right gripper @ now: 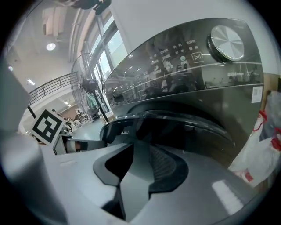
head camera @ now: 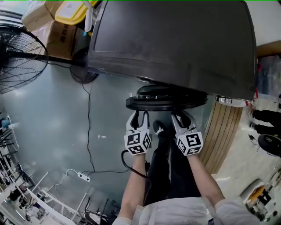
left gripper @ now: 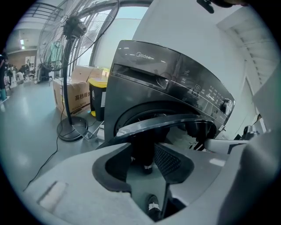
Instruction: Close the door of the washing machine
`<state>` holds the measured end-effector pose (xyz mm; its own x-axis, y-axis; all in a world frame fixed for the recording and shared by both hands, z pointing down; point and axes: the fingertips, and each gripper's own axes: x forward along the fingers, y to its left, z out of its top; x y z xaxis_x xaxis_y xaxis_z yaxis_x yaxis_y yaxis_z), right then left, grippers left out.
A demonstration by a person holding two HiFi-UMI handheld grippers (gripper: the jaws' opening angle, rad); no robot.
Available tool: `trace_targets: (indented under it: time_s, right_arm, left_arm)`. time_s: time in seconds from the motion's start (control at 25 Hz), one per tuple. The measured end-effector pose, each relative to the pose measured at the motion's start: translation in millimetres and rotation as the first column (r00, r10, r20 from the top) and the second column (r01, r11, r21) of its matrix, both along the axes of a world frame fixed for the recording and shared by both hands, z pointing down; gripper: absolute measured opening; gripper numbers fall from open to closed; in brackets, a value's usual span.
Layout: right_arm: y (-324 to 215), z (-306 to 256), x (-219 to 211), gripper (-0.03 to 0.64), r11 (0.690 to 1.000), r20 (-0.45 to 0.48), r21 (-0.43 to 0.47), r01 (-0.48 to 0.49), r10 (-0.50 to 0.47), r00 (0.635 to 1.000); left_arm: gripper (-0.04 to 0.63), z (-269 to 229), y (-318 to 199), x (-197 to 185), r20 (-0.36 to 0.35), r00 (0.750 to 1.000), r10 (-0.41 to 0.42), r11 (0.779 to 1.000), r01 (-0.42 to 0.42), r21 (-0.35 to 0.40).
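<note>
**Left gripper** (head camera: 139,116) – jaws apart, nothing between the pads; through the gap its own view shows only floor and the person's dark trouser leg and shoe. The fingertips sit just under the rim of the door, and I cannot tell whether they touch it. Marker cube (head camera: 137,143) at the rear, forearm bare.

**Right gripper** (head camera: 181,117) – jaws likewise apart and gripping nothing, tips up against the same rim, beside the left gripper.

**Door** (head camera: 167,102) – round, dark, glossy; swung open from the front of the machine and seen edge-on from the head view, a flat disc directly above both grippers.

**Washing machine** (head camera: 175,39) – dark grey front-loader, drum opening visible behind the door in the left gripper view. Control panel with a silver dial (right gripper: 227,42) and lit symbols.

**Surroundings** – grey floor (head camera: 52,123); pedestal fan (head camera: 17,57) to the machine's left; cardboard box (head camera: 61,37) behind it with a yellow lid (head camera: 72,11) beside it; black cable (head camera: 89,132) trailing to a white power strip (head camera: 83,176); slatted wood panel (head camera: 224,132) at right.
</note>
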<state>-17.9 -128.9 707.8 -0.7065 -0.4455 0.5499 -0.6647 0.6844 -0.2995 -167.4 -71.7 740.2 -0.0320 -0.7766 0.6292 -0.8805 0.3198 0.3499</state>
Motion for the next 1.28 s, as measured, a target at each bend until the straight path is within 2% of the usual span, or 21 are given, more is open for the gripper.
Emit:
trace_targets:
  time_s: [0.12, 0.24, 0.36, 0.4, 0.44, 0.76, 1.08, 1.28]
  right_arm:
    - [-5, 0, -6, 0.086, 1.000, 0.011, -0.002, -0.014, 0.014, 1.000]
    - [-12, 1, -5, 0.011, 0.998, 0.007, -0.005, -0.059, 0.059, 0.998]
    - [-15, 2, -5, 0.002, 0.996, 0.016, -0.022, -0.083, 0.083, 0.996]
    - [-16, 2, -5, 0.002, 0.996, 0.021, -0.032, -0.086, 0.087, 0.996]
    - [-17, 2, -6, 0.002, 0.995, 0.028, -0.044, -0.091, 0.092, 0.995]
    - [-34, -4, -11, 0.002, 0.986, 0.077, -0.078, -0.148, 0.154, 0.985]
    - [-57, -3, -24, 0.002, 0.984, 0.060, -0.104, -0.143, 0.150, 0.987]
    - [-63, 0, -24, 0.002, 0.980, 0.051, -0.116, -0.164, 0.170, 0.984]
  left_arm:
    - [0.141, 2, -8, -3, -0.004, 1.000, 0.002, 1.000, -0.002, 0.005]
    - [0.116, 0, -15, -3, 0.007, 1.000, 0.014, 1.000, -0.014, 0.003]
    - [0.093, -1, -21, -2, 0.024, 0.999, 0.036, 0.999, -0.036, -0.007]
    - [0.066, 0, -24, -2, 0.029, 0.999, 0.044, 0.999, -0.044, -0.013]
    - [-0.001, 0, -27, -2, 0.036, 0.998, 0.049, 0.999, -0.049, -0.018]
    - [-0.002, -5, -54, -8, 0.045, 0.998, 0.046, 0.999, -0.046, 0.003]
    - [-0.002, -7, -91, -19, 0.008, 1.000, 0.021, 0.999, -0.022, 0.049]
    - [-0.002, -6, -100, -16, -0.015, 0.998, 0.058, 0.995, -0.057, 0.088]
